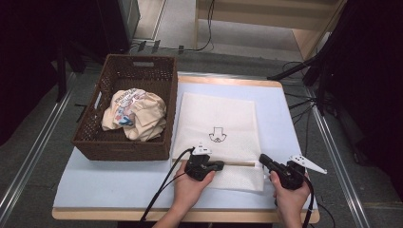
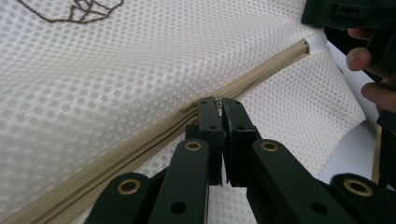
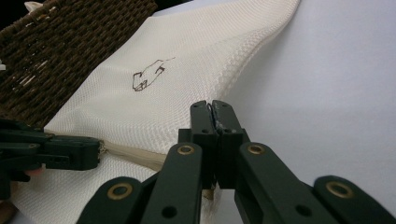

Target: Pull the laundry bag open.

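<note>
Your left gripper point(image 1: 219, 165) sits on the tan zipper point(image 1: 237, 164) of the white mesh laundry bag point(image 1: 216, 121), its jaws closed. In the left gripper view the tips point(image 2: 220, 103) meet right on the zipper line, and a small pale piece shows between them, probably the zipper pull, though it is too small to be sure. Your right gripper point(image 1: 262, 159) is at the bag's right edge, level with the zipper's end, jaws pressed together as well; the right gripper view point(image 3: 212, 106) shows a sliver of something light pinched between them, most likely the bag's edge at that end.

The hold makes sense as a pair: the right one anchors the fabric so it cannot bunch, while the left one is free to run the slider along the teeth. The bag lies flat near the front of the table, with the printed emblem point(image 1: 218, 135) facing up, which keeps the zipper straight and easy to reach.

Beside the bag on the left stands a brown wicker basket point(image 1: 119, 147) holding crumpled cream clothes point(image 1: 135, 114), close by for loading into the bag. The surface is a pale blue mat point(image 1: 280, 123) on a wooden-edged table, and the grey floor beyond carries loose cables point(image 1: 199, 45).
</note>
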`<state>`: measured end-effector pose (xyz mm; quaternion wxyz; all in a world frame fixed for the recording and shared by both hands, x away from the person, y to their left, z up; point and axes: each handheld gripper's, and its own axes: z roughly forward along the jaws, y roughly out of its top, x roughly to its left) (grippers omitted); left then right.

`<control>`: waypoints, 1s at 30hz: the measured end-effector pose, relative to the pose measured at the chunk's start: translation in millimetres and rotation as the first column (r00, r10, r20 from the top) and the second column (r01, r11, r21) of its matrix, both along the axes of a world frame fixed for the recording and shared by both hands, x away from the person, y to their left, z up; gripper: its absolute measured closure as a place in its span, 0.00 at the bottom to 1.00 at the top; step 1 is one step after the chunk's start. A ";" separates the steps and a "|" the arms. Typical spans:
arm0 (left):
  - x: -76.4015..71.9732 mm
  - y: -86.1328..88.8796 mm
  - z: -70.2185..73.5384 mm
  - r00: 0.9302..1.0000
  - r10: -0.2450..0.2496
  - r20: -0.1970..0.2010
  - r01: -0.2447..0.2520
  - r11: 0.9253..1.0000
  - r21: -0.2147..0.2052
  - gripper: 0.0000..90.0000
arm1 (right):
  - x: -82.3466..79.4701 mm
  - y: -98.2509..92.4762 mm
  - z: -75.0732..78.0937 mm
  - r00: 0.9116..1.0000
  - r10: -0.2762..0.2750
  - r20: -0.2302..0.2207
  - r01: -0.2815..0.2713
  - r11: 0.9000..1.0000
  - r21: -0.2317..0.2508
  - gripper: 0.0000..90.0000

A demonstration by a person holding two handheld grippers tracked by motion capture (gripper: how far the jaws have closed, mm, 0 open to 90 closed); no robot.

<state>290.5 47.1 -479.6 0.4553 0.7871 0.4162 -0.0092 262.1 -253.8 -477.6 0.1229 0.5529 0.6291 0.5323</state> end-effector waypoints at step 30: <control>-17.3 67.5 10.4 0.991 0.118 0.067 -0.124 0.989 0.083 0.97 | 0.3 -8.1 -0.4 1.000 -0.023 0.004 0.023 1.000 0.005 1.00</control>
